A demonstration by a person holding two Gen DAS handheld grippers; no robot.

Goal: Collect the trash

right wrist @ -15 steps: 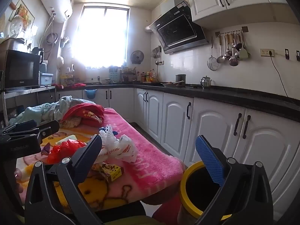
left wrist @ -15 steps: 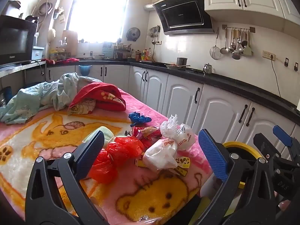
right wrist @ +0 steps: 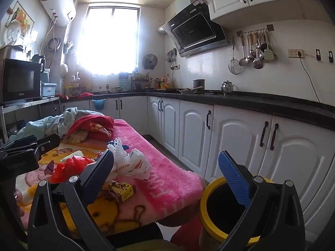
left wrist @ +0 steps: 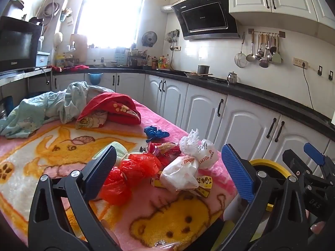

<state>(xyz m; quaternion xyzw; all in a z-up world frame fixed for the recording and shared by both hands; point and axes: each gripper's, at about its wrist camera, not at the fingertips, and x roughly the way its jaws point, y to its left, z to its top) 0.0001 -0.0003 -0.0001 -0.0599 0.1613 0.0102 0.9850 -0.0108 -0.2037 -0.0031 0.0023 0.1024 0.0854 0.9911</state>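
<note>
Both wide open and empty, the left hand-held gripper faces the trash pile just ahead, the right hand-held gripper the yellow-rimmed bin below-right — a loose pinch on slippery bags likely drops them.

Yellow-rimmed bin: my right gripper's blue pad covers part of its mouth; base cut off below. Yellow carton: mostly buried under white bags, print unreadable. Counter bottles: too small for me to identify.
</note>
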